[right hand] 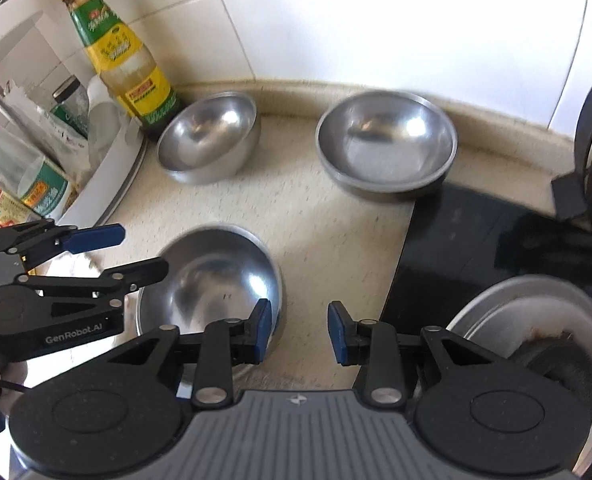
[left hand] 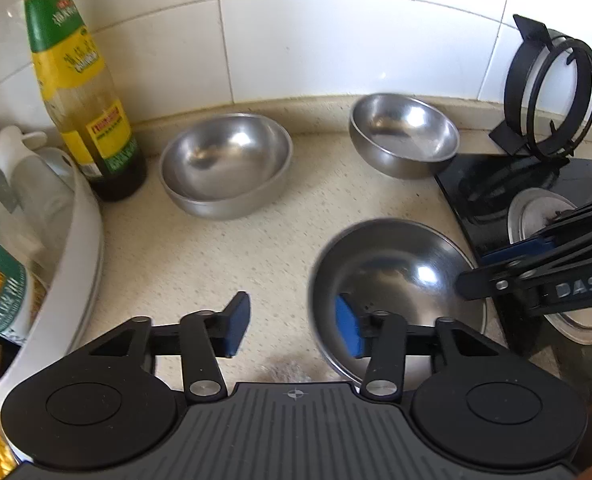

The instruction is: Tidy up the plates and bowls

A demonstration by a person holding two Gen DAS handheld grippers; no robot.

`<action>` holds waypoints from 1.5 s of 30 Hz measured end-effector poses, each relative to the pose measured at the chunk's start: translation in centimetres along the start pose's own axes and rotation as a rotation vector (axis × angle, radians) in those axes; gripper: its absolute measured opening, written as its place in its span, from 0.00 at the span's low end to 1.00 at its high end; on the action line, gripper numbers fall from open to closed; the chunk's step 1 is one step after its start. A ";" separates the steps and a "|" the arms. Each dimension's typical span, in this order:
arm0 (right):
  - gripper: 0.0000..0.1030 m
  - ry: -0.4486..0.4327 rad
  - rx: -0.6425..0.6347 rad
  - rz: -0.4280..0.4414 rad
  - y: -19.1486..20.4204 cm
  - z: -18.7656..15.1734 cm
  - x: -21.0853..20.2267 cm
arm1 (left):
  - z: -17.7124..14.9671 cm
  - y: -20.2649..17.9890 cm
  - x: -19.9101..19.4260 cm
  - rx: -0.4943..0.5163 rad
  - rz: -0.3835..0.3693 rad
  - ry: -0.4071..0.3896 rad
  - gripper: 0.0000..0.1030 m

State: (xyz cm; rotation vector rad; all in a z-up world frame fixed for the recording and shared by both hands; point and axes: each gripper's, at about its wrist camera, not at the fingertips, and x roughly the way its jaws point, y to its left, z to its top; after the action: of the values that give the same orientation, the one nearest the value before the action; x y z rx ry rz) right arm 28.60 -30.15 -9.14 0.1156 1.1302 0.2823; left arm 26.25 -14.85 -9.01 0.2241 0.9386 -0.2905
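Three steel bowls stand on the beige counter. The near bowl lies between both grippers. My left gripper is open; its right pad hangs inside the bowl's left rim, the left pad is over bare counter, and neither pad touches the steel. My right gripper is open by a narrow gap at that bowl's right rim, gripping nothing. A second bowl sits by the wall on the left. The third bowl sits by the wall on the right.
A tall sauce bottle stands beside the back-left bowl. A white rack of jars and packets fills the left. The black stove top lies on the right; its pan support leans on the tiled wall.
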 end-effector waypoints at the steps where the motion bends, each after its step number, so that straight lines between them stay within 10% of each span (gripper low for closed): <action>1: 0.33 -0.008 -0.005 -0.003 0.1 0.4 -0.1 | 0.1 0.2 -0.1 0.001 0.008 -0.006 0.62; 14: 0.34 -0.065 -0.007 -0.063 -1.6 5.0 0.3 | 3.8 3.0 0.5 -0.081 0.069 -0.030 0.72; 37: 0.41 -0.025 0.131 -0.137 -9.8 10.0 5.1 | 12.7 -3.4 7.9 0.000 -0.076 0.009 0.72; 45: 0.26 0.021 0.077 -0.101 -9.2 9.7 7.4 | 12.9 -4.6 11.9 0.003 -0.107 0.084 0.47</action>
State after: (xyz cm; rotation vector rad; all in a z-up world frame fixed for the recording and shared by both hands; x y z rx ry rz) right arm 41.80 -36.36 -13.60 0.1235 1.1643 0.1509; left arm 41.10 -25.02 -11.62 0.1902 1.0347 -0.3841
